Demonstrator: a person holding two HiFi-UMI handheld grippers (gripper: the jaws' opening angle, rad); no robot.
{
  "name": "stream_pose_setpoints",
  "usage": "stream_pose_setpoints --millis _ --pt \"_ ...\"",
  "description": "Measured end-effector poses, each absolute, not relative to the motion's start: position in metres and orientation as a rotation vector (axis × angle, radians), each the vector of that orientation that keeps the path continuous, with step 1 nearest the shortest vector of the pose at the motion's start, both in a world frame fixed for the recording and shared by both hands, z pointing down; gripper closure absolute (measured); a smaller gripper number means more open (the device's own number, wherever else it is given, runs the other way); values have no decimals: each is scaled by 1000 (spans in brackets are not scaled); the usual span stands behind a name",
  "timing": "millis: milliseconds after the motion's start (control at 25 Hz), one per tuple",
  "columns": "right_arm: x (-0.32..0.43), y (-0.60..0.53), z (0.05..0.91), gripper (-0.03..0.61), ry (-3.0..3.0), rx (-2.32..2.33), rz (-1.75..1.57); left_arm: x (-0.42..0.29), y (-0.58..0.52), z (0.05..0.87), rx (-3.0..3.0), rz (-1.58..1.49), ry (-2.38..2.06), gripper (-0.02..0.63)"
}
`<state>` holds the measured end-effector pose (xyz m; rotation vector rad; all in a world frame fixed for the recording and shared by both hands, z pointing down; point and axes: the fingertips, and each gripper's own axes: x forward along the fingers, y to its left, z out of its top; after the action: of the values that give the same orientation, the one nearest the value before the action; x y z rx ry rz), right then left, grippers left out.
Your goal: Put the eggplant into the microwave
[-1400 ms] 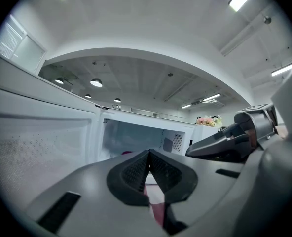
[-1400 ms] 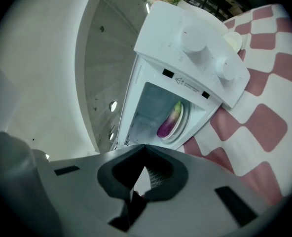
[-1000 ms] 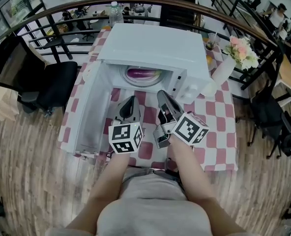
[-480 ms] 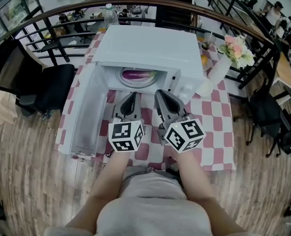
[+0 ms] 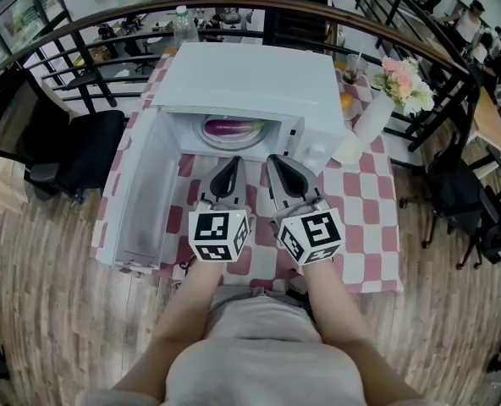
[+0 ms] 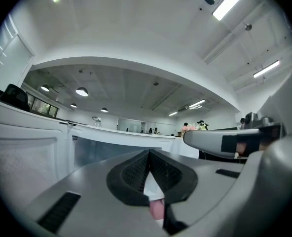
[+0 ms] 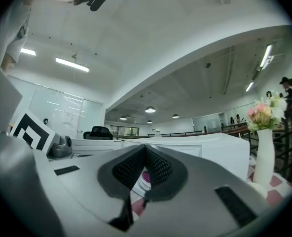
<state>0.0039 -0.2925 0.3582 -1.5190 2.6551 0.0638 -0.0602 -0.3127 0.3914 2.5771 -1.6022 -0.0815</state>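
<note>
The purple eggplant point(image 5: 232, 128) lies on a plate inside the white microwave point(image 5: 250, 79), whose door point(image 5: 136, 194) hangs open to the left. Both grippers hover side by side over the checked table, just before the opening, apart from the eggplant. My left gripper point(image 5: 230, 167) has its jaws shut with nothing between them. My right gripper point(image 5: 278, 164) is shut and empty too. In the right gripper view a bit of the eggplant point(image 7: 145, 176) shows beyond the closed pads. The left gripper view shows the open door point(image 6: 22, 152) at the left.
A white vase of flowers point(image 5: 386, 108) stands right of the microwave, with an orange item behind it. A water bottle point(image 5: 181, 24) stands at the table's far edge. A black chair point(image 5: 60, 142) and a curved railing point(image 5: 107, 24) lie to the left and behind.
The right gripper has rolled about its own axis, so its marker cube shows a different face. The left gripper has crept forward toward the microwave opening. The eggplant has not moved.
</note>
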Motion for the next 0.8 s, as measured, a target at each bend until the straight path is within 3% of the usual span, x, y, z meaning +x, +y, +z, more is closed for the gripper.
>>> stream_pose_setpoints --millis 800 --pt "-7 -289 371 554 2735 -1523 69 -44 -304 384 2696 -64 -1536 611"
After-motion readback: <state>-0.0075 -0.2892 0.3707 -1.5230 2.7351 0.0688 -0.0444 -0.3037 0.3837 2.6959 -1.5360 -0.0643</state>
